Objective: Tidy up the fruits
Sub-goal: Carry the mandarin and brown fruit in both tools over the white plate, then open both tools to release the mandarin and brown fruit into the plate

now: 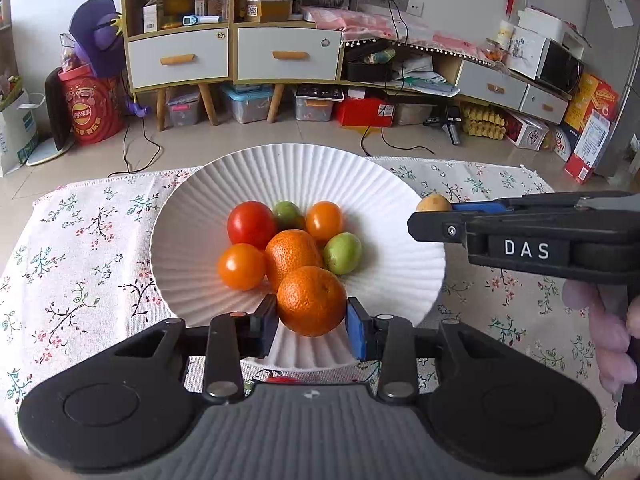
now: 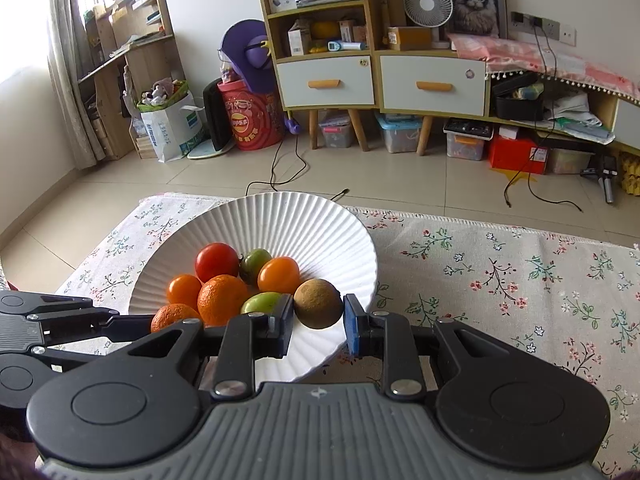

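Observation:
A white ribbed plate [image 1: 200,216] [image 2: 320,224] on the flowered cloth holds a red tomato [image 1: 251,224], orange tomatoes [image 1: 241,266], green fruits [image 1: 343,253] and an orange [image 1: 292,252]. My left gripper [image 1: 311,326] is shut on a second orange [image 1: 311,300] over the plate's near edge. My right gripper [image 2: 318,322] is shut on a brown round fruit [image 2: 319,303] over the plate's right side. In the left wrist view the right gripper [image 1: 434,210] comes in from the right with the brown fruit [image 1: 434,202] at its tip.
The flowered cloth [image 2: 500,280] covers the table, with bare cloth to the right of the plate. Something red [image 1: 280,379] lies under the plate's near edge below my left gripper. Beyond the table are tiled floor, cables and cabinets.

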### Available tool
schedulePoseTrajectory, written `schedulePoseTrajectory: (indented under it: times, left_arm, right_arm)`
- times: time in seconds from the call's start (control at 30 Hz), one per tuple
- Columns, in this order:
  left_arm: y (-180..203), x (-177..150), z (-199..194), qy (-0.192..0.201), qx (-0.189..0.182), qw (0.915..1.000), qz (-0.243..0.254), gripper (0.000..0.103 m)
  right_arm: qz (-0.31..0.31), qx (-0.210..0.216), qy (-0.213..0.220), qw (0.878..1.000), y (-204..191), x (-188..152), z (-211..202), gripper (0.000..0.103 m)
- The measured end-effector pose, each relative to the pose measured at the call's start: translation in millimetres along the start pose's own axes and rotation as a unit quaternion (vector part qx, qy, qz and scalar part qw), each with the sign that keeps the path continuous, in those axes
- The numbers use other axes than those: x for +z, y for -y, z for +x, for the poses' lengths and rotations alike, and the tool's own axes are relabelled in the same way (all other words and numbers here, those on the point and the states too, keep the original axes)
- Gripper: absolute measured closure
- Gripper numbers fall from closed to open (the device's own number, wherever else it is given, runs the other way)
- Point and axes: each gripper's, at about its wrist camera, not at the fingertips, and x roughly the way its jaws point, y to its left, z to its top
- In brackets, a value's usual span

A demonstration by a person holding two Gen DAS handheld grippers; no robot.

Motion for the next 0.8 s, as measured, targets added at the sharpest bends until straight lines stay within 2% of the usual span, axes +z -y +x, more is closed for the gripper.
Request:
schedulePoseTrajectory:
  times: [0.53,0.7,0.8]
  left_arm:
    - [2.3,2.0,3.4,0.007,0.005,1.0,-0.003,0.071]
    - [4.2,4.5,-0.3,0.01,0.0,0.9999,0.0,0.05]
    - [5.0,5.0,-3.3,0.013,-0.004,0.9999,0.004,0.04]
  right_arm:
    - [-0.024,-0.005,-0.005,1.0,-4.2,0.5,3.3,0.077]
    - [-0.019,-0.007,0.0,1.0,-4.8,0.3,0.2,0.06]
    - [-0.014,-0.006,0.002,1.0,-4.2,0.8,-3.8,0.055]
